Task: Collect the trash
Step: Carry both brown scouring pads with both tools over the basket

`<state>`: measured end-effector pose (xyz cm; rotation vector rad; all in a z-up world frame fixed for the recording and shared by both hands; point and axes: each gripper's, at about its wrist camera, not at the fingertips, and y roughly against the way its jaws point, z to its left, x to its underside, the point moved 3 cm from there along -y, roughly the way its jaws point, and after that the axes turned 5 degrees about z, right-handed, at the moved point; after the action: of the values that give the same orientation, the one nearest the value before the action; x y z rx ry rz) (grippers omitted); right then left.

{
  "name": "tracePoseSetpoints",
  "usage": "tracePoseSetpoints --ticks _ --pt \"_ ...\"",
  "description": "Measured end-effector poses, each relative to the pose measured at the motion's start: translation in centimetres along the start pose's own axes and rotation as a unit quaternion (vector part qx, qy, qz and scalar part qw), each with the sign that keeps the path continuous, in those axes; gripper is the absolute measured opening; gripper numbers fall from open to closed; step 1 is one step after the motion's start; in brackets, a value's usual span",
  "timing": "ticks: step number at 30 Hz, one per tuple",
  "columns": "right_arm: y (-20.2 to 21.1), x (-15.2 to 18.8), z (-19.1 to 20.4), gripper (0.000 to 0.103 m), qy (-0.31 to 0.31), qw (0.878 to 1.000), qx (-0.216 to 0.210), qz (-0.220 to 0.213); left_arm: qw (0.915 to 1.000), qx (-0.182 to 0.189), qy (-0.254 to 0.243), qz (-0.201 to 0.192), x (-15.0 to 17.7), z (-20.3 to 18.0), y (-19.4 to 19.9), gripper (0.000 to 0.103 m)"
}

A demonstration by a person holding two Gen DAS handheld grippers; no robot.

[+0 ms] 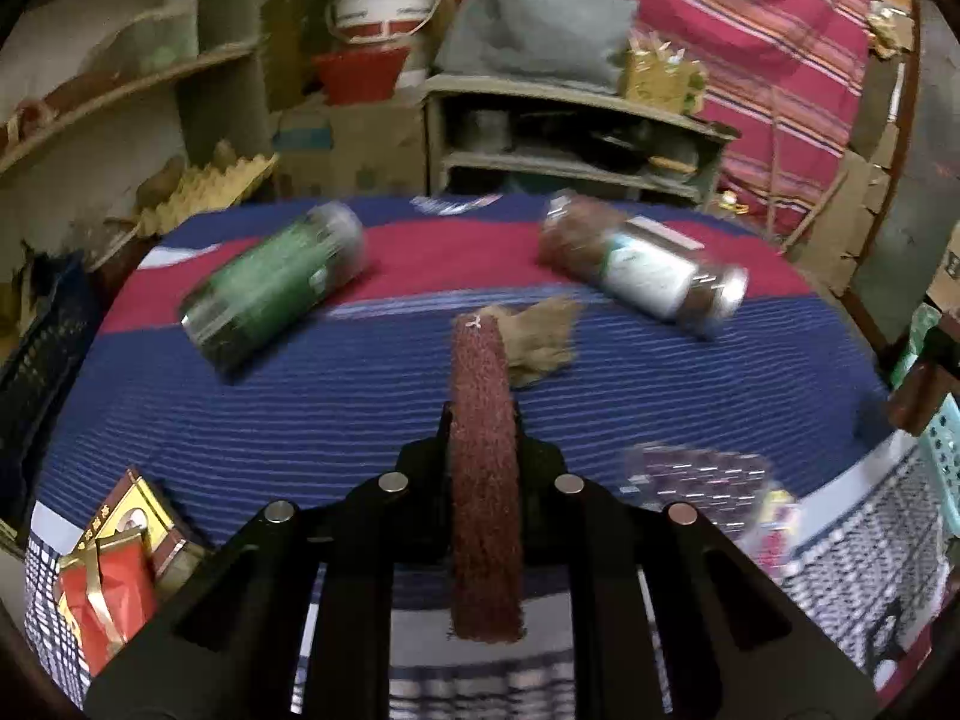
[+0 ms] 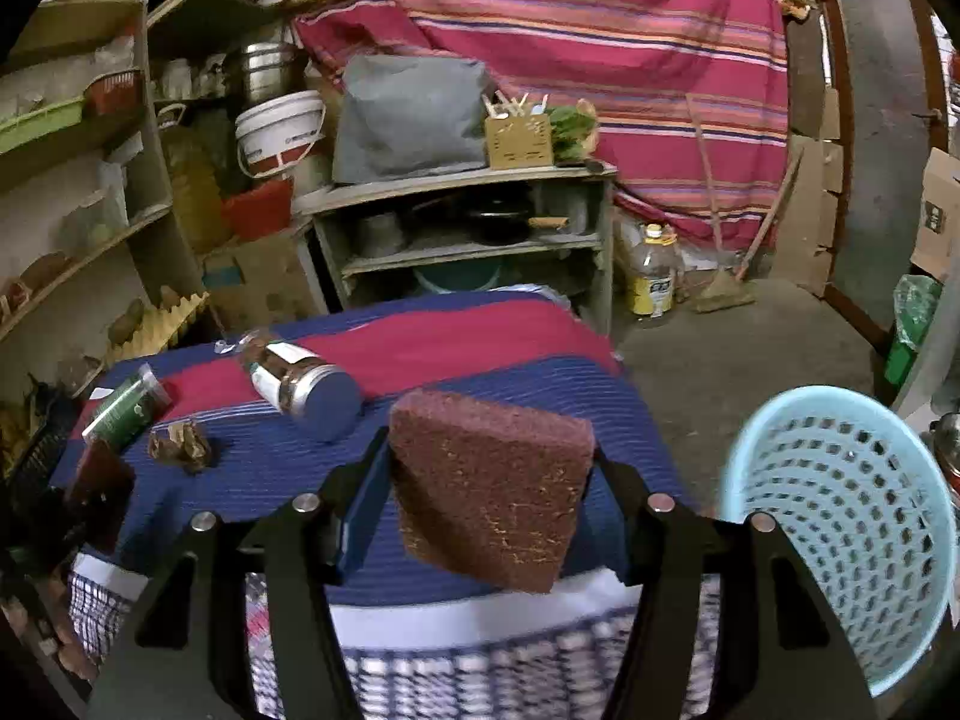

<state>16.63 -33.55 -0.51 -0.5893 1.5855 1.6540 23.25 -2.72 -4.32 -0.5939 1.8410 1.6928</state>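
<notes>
Where the basket lies: the turquoise basket [image 2: 840,540] sits at 4 o'clock from the right gripper [image 2: 489,450], off the bench edge, just beside it and lower; its mouth looks tipped toward the camera.
Right gripper: closed on the right pad [image 2: 486,492], a reddish-brown scouring pad gripped across its width, broad face up, jaws fairly wide around it.
Left gripper: the left gripper [image 1: 483,414] is closed narrowly on the left pad [image 1: 483,480], held edge-on with its long axis running 6 to 12 o'clock along the fingers.
Nearer hand: the right, by my reading; from the left wrist view only a sliver of basket shows at 3 o'clock (far edge of frame).
Next move, judged: swing the right pad toward 4 o'clock and release it over the basket mouth.
Bench: the bench [image 1: 300,450] carries a blue and red striped cloth.
Green can: one green can [image 1: 273,288], lying on its side at 10 o'clock from the left gripper, long axis 8 to 2 o'clock.
Brown jar: one brown jar [image 1: 642,264], blue lid, white label, on its side at 1 o'clock, long axis 10 to 4 o'clock.
Crumpled paper: one crumpled paper [image 1: 540,342], just past the left pad's tip at 12 to 1 o'clock.
Wrapper: one shiny wrapper [image 1: 696,474] at 3 o'clock, blurred.
Red box: one red box [image 1: 114,570] at 8 o'clock, at the bench edge.
Count: pads two, basket one, loose items on the bench five.
</notes>
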Motion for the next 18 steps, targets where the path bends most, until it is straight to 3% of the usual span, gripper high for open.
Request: tracePoseSetpoints --ticks 8,18 --pt "4.1 -0.2 -7.6 0.059 -0.015 0.999 0.039 -0.021 0.9974 0.041 -0.048 -0.035 -0.9 -9.2 3.2 0.013" --pt "7.9 0.4 -15.8 0.059 -0.024 0.996 0.083 -0.032 0.9863 0.111 -0.111 -0.051 0.2 -21.9 5.1 0.013"
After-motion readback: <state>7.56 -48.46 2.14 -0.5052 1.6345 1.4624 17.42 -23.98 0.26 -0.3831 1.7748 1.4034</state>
